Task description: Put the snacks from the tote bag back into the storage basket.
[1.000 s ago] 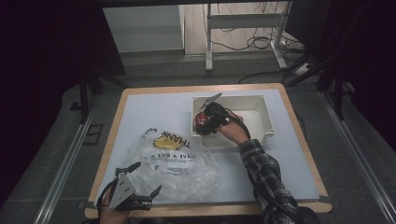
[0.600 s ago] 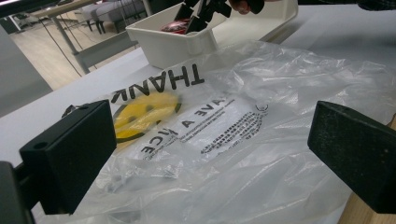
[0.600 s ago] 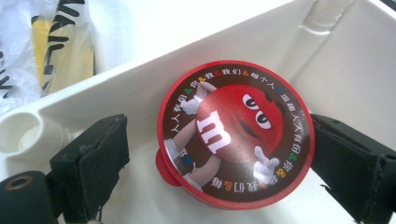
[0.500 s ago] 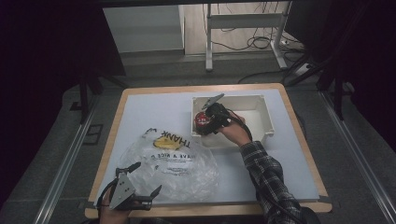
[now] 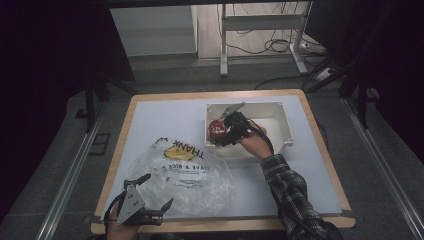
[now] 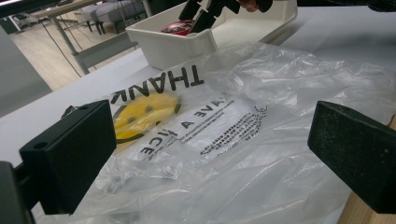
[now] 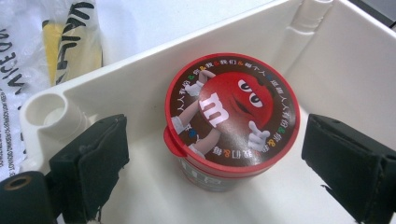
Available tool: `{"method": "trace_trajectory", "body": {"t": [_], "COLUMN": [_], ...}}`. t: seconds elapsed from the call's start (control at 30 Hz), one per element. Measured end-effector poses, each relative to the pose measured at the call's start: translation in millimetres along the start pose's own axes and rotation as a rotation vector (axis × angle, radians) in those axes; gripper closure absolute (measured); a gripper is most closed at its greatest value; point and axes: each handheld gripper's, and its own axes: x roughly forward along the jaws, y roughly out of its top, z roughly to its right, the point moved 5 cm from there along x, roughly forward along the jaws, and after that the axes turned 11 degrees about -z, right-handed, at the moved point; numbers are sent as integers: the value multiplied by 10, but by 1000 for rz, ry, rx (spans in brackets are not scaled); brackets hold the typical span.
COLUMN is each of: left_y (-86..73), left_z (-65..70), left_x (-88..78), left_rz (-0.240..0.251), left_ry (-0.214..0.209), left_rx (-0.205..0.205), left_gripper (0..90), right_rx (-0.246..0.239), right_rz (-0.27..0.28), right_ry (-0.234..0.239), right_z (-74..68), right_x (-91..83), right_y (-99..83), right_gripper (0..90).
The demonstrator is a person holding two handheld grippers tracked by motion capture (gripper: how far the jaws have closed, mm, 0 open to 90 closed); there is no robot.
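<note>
— What's printed on things, biggest first?

— On the table [image 5: 310, 165], the clear plastic bag [image 5: 185, 175] reads "THANK" over a yellow smiley, upside down from the high view. The white bin [image 5: 280, 127] is blank. The red candy tub [image 7: 231, 116] inside it, near a corner, has an "m" character on its lid.

— Room to move?

— The bag reaches the table's near edge. The right hand-held gripper [image 7: 212, 163] has its jaws spread either side of the tub, not touching. The left hand-held gripper [image 6: 210, 154] gapes wide over the bag, holding nothing.
</note>
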Motion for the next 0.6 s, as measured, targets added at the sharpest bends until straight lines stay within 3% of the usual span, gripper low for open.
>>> {"method": "trace_trajectory", "body": {"t": [0.6], "left_y": [2], "left_z": [1], "left_x": [-5], "left_rz": [2], "left_ry": [-1], "left_rx": [0], "left_gripper": [11], "right_rx": [-9], "right_rz": [58], "right_ry": [22], "right_z": [-58], "right_x": [-112], "right_y": [-68], "right_gripper": [76]}}
